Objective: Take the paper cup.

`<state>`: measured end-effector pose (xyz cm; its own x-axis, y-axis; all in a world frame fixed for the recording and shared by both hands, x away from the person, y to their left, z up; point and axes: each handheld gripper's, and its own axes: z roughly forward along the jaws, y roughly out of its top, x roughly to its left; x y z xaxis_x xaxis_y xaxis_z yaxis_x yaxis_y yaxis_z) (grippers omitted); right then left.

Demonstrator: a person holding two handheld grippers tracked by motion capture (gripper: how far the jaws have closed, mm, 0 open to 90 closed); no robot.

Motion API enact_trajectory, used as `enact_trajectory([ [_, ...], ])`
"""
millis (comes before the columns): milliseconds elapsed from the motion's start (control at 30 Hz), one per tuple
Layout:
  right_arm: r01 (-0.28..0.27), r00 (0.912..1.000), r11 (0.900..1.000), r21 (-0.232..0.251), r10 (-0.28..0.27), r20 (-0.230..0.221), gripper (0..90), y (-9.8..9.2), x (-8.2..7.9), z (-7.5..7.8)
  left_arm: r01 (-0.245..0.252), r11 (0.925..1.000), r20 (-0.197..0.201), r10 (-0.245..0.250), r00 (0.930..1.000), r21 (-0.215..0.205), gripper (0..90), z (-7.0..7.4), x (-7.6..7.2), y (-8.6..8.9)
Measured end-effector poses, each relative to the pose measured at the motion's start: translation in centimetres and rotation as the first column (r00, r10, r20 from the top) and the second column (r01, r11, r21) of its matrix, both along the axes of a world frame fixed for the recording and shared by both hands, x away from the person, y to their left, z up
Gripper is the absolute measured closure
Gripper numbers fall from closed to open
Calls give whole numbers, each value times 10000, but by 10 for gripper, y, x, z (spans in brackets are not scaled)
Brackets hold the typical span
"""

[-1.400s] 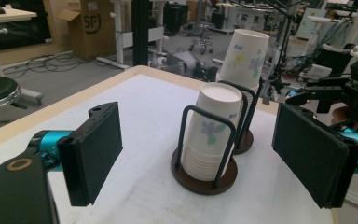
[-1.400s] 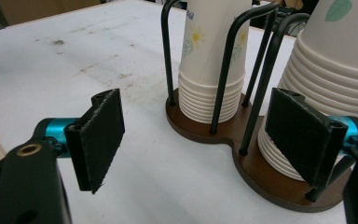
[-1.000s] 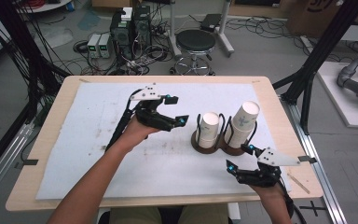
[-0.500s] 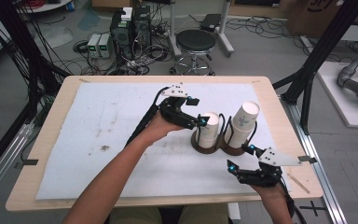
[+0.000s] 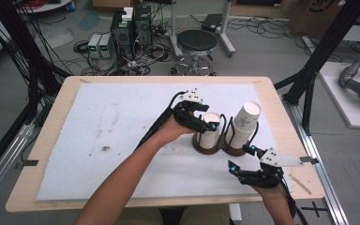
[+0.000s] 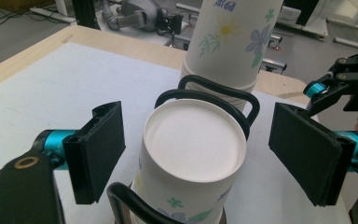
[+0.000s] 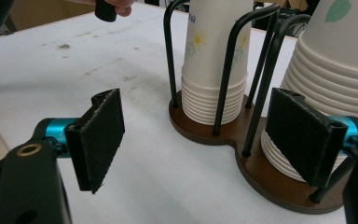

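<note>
The left gripper (image 5: 205, 123) is positioned over the left stack of upturned white paper cups printed with flowers (image 5: 210, 132). In the left gripper view its black jaws are seen on either side of the top cup (image 6: 193, 154), with clear gaps between the pads and the cup wall; the jaws have just been closing, and nothing is pressed yet. The stack is seated in the left ring of the dark brown wooden double cup holder with black wire uprights (image 5: 218, 149), which is taken as the landmark. In the holder's right ring a taller stack of the same cups (image 5: 243, 125) is seated, leaning slightly away from the left one. The right gripper (image 5: 242, 157) is held just in front of the holder's right ring, its jaws spread apart and nothing between them. The holder stands on the white foam mat (image 5: 98, 126), which is laid over the light wooden table (image 5: 42, 140).
</note>
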<state>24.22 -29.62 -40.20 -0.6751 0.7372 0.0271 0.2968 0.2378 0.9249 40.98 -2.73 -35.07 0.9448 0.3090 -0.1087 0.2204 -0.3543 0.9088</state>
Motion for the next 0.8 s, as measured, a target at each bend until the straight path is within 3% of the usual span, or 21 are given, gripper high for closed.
enact_trajectory([
  [233, -24, 10000, 10000, 3, 24, -10, 200, 0, 0, 0, 59, 9988, 82, -63, 9999, 482, 209, -5, 1, -9],
  [400, 3, 10000, 10000, 34, -3, -35, 200, 0, 0, 0, 49, 9984, 103, -55, 9999, 571, 244, -6, 2, -11],
  [500, 5, 10000, 10000, 26, -5, -27, 200, -1, 0, 0, 84, 9973, 170, -96, 9998, 732, 322, -6, 3, -9],
  [600, 3, 10000, 10000, 9, -3, -30, 200, -1, 1, -1, 13, 9972, 242, -31, 9997, 745, 347, -5, 3, -9],
  [800, 0, 10000, 10000, 27, 1, -40, 200, -1, 0, 0, -78, 9996, 247, 71, 9997, 278, 358, 1, 3, -7],
])
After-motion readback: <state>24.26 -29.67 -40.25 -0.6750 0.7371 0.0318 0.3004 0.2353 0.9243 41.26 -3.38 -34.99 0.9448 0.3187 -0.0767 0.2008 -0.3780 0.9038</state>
